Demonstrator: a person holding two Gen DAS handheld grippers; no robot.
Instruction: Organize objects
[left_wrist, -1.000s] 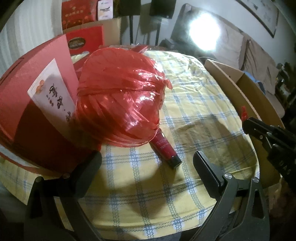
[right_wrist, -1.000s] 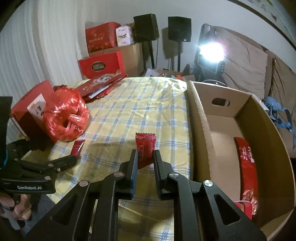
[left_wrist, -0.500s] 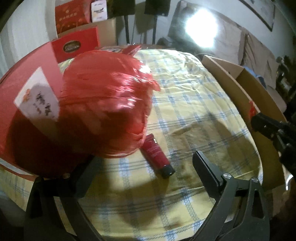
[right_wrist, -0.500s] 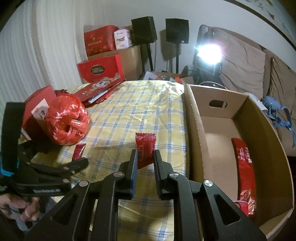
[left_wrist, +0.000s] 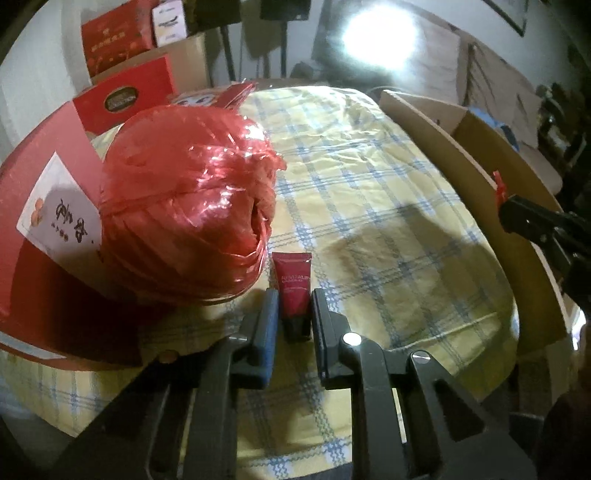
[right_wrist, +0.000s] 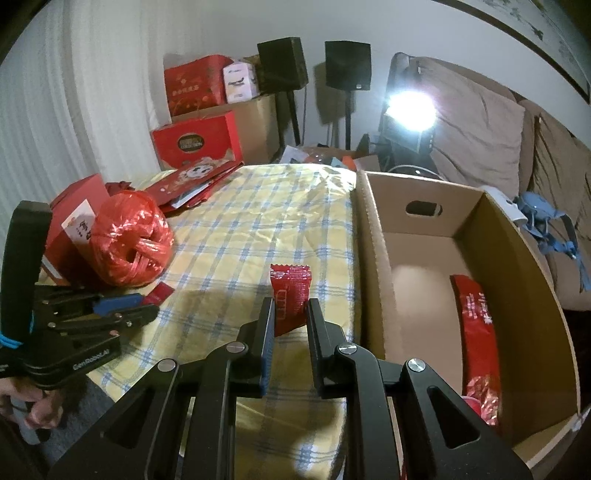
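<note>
Between the two fingers of my left gripper lies a small dark-red cosmetic tube, black cap toward me, flat on the yellow checked tablecloth; the jaws have just been closing and now clamp it. Just left of those fingers sits a ball of red plastic twine, touching a red gift box behind it. My right gripper grips a red snack packet upright, with an open cardboard box to its right.
</note>
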